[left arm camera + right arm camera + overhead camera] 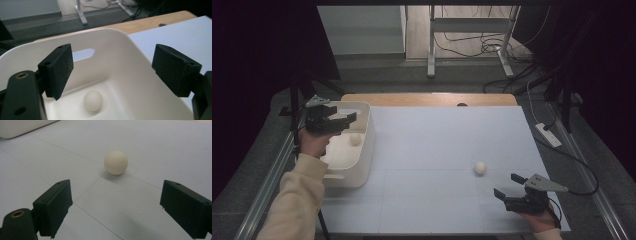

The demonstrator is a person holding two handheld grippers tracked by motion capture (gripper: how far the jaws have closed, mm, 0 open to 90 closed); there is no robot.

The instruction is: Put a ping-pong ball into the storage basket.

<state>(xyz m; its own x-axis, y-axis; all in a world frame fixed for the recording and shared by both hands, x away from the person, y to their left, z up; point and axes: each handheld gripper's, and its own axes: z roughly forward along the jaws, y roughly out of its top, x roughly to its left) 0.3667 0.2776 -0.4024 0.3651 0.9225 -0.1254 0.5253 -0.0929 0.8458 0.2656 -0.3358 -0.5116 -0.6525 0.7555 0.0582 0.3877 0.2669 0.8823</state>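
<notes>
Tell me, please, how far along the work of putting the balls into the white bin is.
Done: one white ball lies in the white bin; the left gripper stands open above it, holding nothing. In hand: the right gripper, open, points at the second ball but does not touch it. Left: grasp that ball on the table and carry it to the bin.

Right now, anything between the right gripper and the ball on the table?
Nothing. In the right gripper view, only bare white table separates the open right gripper from the ball; the high view agrees.
</notes>
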